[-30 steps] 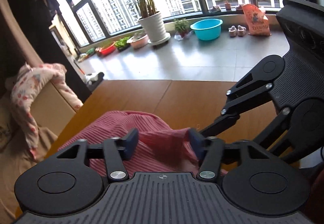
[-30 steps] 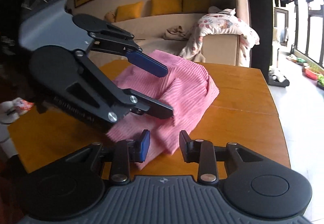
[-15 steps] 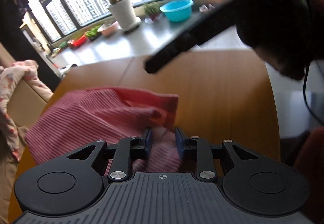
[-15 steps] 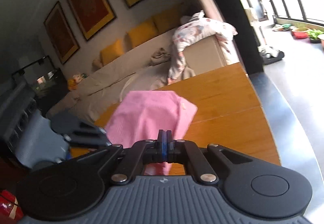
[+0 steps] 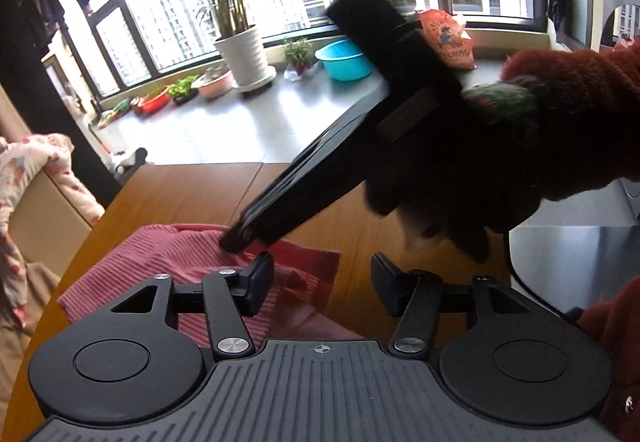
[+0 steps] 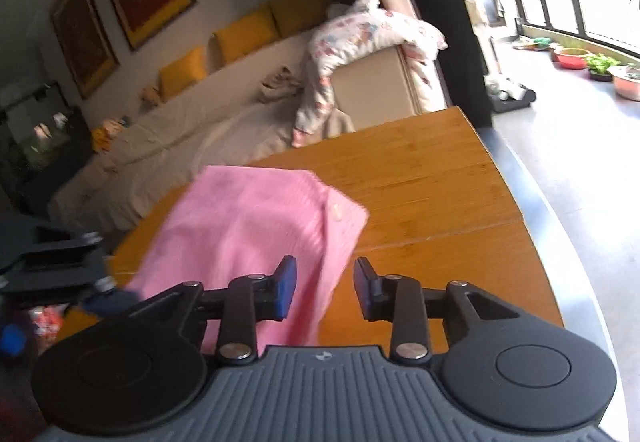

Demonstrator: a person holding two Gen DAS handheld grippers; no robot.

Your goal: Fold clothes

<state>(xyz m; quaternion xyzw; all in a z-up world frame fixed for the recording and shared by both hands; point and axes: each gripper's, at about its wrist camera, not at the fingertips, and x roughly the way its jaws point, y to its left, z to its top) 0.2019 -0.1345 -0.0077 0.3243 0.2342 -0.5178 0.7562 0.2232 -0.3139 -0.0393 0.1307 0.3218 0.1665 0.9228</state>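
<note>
Over on the left there's a beige sofa (image 6: 372, 90) with mustard cushions and a floral quilted blanket (image 6: 360, 38) slumped over its arm, soft and puffy looking. Then comes the wooden table (image 6: 420, 182), warm honey colour, smooth with a seam running across the top and a rounded edge.

The pink ribbed knit garment (image 6: 256, 218) is lying on that table, bunched into a rough folded wedge, with a small pale button showing near its right corner. The ribbing runs in fine lines and looks redder in the window light (image 5: 172, 258).

The left gripper (image 5: 322, 284), black plastic with blue pads, sits low over the near edge of the garment. Its jaws have just been opening and now stand well apart; the left pad is over the cloth, the right one over bare wood, nothing pinched, so it's let go.

The right gripper (image 6: 325, 288) has also just been opening after being clamped tight. Its blue pads are parted, with the garment's right edge hanging in the gap, not squeezed as far as I can see. From the other side, its long black fingers (image 5: 240, 238) reach down at a slant and the tips meet the garment's far fold. It's a bit blurred there. A fuzzy rust-red sleeve (image 5: 580, 114) covers the arm behind it.

Far right, by the big windows: a white ribbed plant pot (image 5: 244, 54) with a tall palm and a shiny turquoise plastic basin (image 5: 346, 60) on the grey tiled floor.
</note>
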